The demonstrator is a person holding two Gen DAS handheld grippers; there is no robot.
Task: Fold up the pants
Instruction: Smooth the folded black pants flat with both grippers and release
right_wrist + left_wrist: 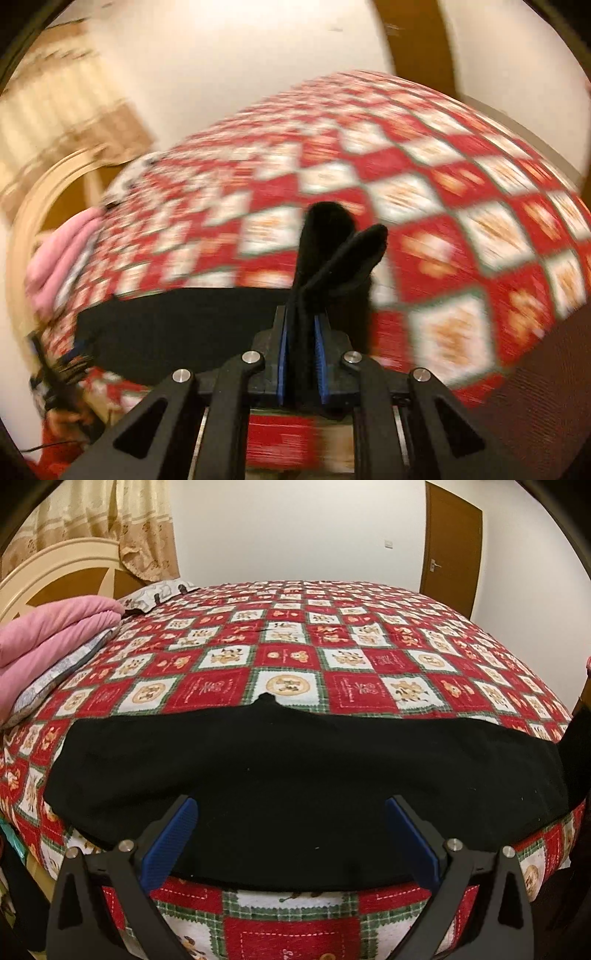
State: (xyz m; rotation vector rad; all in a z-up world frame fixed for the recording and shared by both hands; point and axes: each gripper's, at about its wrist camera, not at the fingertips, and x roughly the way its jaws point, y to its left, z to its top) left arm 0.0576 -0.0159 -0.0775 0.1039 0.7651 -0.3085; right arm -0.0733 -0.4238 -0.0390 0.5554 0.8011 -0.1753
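We see our left hand-held gripper (291,805) with its blue-padded fingers (168,843) spread wide apart, gripping nothing. Our right hand-held gripper (301,325) has its fingers pressed close together, pinching a bunch of the black pants (325,251) between the pads.

Right wrist view, motion-blurred. The right gripper (301,328) is clamped on a bunched end of the black pants (332,254), which rises between its blue pads (320,354). Remaining fabric lies flat on the red-and-white checked bedspread (461,229).
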